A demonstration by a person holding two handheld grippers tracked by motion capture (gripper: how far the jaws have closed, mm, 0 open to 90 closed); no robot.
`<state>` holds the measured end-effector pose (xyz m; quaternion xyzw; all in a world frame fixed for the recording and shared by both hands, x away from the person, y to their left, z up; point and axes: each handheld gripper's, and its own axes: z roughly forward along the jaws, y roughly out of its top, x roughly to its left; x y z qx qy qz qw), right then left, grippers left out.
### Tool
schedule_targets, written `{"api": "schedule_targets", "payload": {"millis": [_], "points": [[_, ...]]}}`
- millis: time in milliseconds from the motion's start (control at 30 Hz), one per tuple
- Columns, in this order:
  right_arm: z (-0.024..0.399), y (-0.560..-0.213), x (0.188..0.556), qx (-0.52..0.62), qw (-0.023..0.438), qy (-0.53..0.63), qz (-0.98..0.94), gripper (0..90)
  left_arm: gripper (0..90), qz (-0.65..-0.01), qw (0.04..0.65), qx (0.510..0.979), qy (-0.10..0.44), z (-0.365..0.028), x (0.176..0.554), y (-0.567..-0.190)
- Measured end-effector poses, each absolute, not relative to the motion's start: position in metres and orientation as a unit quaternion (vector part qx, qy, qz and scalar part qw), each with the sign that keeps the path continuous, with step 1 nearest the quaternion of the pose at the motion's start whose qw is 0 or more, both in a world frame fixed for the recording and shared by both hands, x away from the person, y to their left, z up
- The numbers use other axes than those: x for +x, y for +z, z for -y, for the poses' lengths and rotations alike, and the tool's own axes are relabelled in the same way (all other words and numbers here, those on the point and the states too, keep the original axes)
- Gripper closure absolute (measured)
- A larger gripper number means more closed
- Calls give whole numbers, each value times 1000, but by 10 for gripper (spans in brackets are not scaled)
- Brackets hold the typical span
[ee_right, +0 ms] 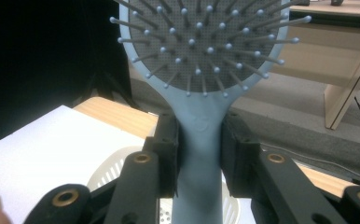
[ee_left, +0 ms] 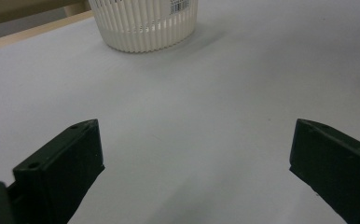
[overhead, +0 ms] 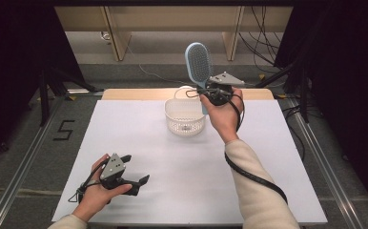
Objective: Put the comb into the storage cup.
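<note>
So the right gripper (overhead: 214, 90) is up in the air at about 12 o'clock on the tabletop (overhead: 182, 191), jaws clamped on the handle of a light blue hairbrush (overhead: 199, 63) (bristle head pointing up, clear of everything). Right below and just to its 9 o'clock sits a white slotted basket (overhead: 185, 118), near the far edge. The left gripper (overhead: 133, 171) is down around 7 o'clock, close to the near edge, jaws spread wide with nothing between them. Between it and the basket the white surface lies bare, with lots of open room.
</note>
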<state>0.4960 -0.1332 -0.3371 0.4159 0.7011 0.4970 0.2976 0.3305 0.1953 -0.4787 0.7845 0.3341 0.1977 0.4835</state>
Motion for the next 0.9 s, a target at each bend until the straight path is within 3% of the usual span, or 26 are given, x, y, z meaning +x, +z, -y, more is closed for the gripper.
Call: {"api": "schedule_targets", "payload": {"millis": [900], "points": [[118, -339, 507, 406, 295, 496, -708, 706, 22, -333, 485, 785, 195, -195, 330, -479]]}}
